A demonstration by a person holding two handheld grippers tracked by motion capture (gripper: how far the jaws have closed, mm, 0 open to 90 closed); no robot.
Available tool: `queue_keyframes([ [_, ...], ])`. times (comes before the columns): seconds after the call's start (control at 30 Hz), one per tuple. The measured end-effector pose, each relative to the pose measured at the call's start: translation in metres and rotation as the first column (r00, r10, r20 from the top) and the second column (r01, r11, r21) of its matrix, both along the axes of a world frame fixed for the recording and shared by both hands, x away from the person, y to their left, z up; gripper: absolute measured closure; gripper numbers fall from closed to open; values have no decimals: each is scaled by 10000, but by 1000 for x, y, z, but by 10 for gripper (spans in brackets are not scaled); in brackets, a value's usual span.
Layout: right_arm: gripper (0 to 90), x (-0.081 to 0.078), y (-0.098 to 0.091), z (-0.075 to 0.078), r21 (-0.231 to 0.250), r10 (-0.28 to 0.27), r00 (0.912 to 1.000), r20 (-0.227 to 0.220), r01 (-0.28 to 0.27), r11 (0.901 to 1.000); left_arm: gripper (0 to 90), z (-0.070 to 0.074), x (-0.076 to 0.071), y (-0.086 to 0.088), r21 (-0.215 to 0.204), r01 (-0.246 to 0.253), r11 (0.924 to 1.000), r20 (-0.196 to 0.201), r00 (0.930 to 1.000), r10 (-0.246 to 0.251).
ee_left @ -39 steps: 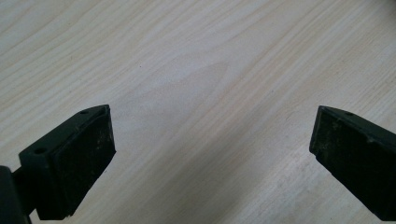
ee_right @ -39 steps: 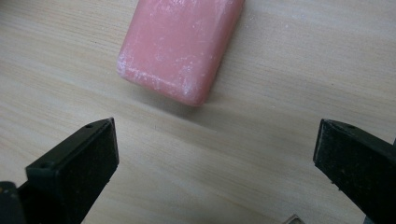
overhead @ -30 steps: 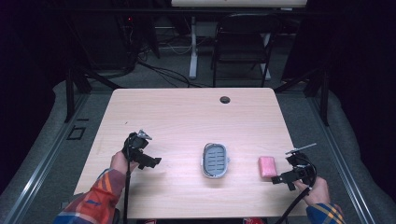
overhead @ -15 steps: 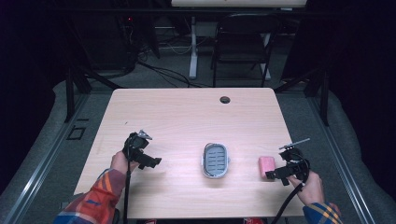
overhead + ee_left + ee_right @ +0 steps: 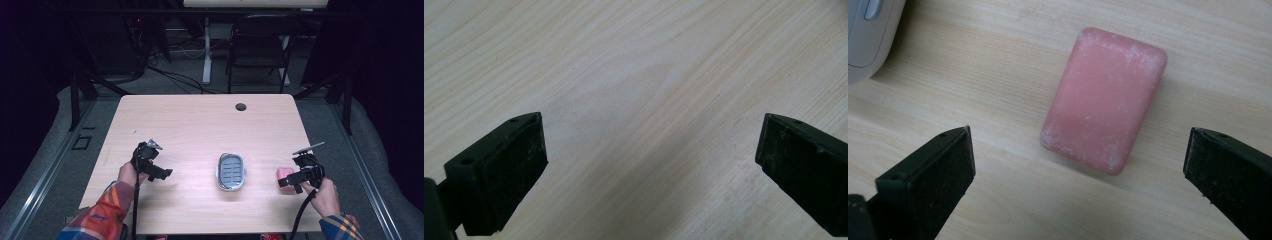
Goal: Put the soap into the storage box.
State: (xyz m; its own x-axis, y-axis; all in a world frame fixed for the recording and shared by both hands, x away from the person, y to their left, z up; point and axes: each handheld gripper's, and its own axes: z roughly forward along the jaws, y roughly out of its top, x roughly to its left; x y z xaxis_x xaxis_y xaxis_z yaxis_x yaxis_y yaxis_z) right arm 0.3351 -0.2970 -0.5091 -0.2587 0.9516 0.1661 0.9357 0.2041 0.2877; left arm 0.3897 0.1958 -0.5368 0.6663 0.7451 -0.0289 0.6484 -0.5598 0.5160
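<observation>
We line up on the pink soap bar (image 5: 1104, 100)

Our right gripper (image 5: 1078, 165) hangs spread wide to straddle it beside the soap dish (image 5: 231, 171); our left gripper (image 5: 651, 160) idles, equally unclenched, over bare table (image 5: 200, 125).

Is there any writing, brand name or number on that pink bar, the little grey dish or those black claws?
None can be read.
Pink bar: plain, with whitish powdery marks, no stamp showing.
Grey dish: ridges, no label visible; too small to be sure.
Right gripper and left gripper: bare black pads, no markings.
Table: wood grain, no lettering.
</observation>
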Motion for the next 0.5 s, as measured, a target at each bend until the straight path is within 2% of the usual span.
queue_keyframes([
  [0.07,0,3,2,-1,-45,-112,9998,-154,111,9999,2,0,0,0,21,11,10000,9,10000,-11],
  [0.1,0,6,2,-3,16,-379,9991,-198,380,9993,2,0,0,-1,30,10,10000,-7,10000,-10],
  [0.13,0,6,2,-3,16,-379,9991,-198,380,9993,2,0,0,-1,30,10,10000,-7,10000,-10],
  [0.17,0,11,1,-4,-132,-390,9983,-436,384,9992,2,0,0,-1,27,16,10000,3,10000,-16],
  [0.37,0,23,-1,-11,-100,-664,9948,-775,658,9978,2,1,-1,0,-30,21,10000,32,10000,-21],
  [0.4,0,25,-1,-11,-148,-720,9929,-949,709,9974,2,1,-1,0,-19,16,10000,29,10000,-16],
  [0.5,0,32,1,-18,-211,-903,9910,-985,887,9958,2,0,0,0,34,23,10000,-10,10000,-23],
])
